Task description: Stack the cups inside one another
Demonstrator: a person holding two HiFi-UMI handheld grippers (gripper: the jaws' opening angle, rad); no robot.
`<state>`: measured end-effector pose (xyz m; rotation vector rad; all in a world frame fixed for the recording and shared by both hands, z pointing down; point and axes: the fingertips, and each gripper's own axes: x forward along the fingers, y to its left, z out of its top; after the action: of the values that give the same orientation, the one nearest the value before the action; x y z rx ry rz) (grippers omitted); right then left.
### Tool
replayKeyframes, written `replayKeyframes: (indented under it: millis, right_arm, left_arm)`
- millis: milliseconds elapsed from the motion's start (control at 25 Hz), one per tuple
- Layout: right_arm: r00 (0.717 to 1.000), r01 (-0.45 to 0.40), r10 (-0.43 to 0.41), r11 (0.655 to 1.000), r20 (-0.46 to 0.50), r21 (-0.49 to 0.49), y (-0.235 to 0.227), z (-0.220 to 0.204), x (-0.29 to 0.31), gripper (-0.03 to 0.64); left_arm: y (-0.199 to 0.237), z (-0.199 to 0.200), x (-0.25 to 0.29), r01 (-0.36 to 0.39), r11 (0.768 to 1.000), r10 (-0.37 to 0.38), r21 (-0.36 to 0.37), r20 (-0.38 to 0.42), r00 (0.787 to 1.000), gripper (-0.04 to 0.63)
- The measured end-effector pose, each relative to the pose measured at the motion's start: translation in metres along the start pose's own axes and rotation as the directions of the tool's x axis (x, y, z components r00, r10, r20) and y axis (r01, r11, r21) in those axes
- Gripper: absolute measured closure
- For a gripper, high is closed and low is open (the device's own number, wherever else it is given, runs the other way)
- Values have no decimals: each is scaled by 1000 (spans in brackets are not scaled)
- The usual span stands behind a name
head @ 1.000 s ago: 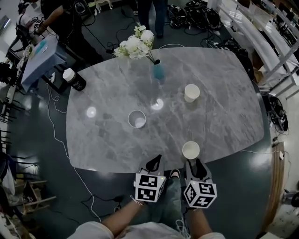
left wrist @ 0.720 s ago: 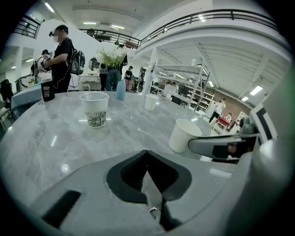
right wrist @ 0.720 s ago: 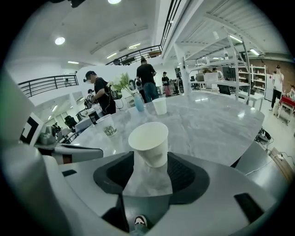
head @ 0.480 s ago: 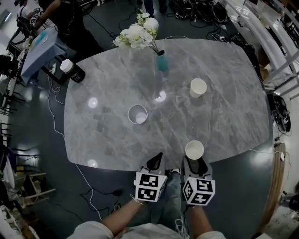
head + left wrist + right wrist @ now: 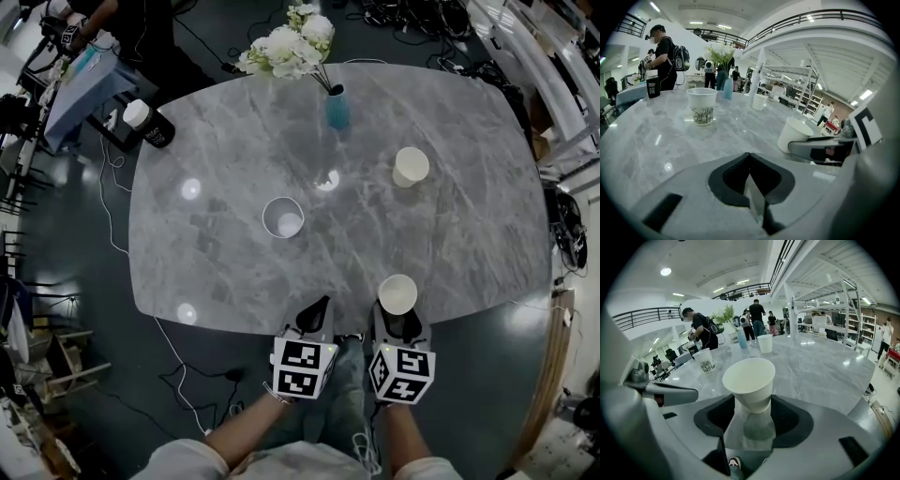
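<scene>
Right gripper [image 5: 400, 322]: we see its jaws, just opened wide, flanking a white paper cup [image 5: 749, 378] that stands at the marble tabletop's [image 5: 216, 262] near edge.
Left gripper [image 5: 317, 309]: closed, empty, just beside.
Other cups: patterned cup [image 5: 283, 217] mid-tabletop; plain cup [image 5: 411, 167] farther right.

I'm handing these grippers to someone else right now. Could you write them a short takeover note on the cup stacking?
Left gripper: jaws shut, nothing in them, at the near edge of the table.
Right gripper: jaws have just been opening and now stand open. A white cup stands upright between them at the table's near edge, apparently not gripped.
Other cups: a patterned cup mid-table and a second white cup further back on the right, both upright and apart.
Done: nothing is stacked yet.
Left: nest all three cups into one stack.
</scene>
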<state>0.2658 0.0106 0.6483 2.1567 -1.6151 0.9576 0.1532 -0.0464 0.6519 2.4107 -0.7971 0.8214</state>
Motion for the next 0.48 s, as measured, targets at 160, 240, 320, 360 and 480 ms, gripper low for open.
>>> replayKeyframes:
  millis: [160,240,320,360,480]
  right_arm:
    - [1000,-8,8,1000,-7,1,2,0,-1,408]
    - [1000,-15,15,1000,-5,2,4,1,-1,408]
    - [1000,-18,18,1000,0,-3,4,3,-1,408]
    - [1000,-21,21,1000,3,-6,5,4,-2,408]
    - [1000,-28,28,1000,12,-9,6,8,-3,408]
  left_arm:
    - [3,2,-2,-7,1000,7,-6,4,1000,601]
    - [5,4,-2,-14,1000,14,-13,16,1000,601]
    - [7,4,-2,-17,1000,18,-22,14,1000,601]
    - [7,4,-2,-19,999,20,-26,15,1000,601]
    - [7,6,-3,-22,999,23,-33,19,1000,601]
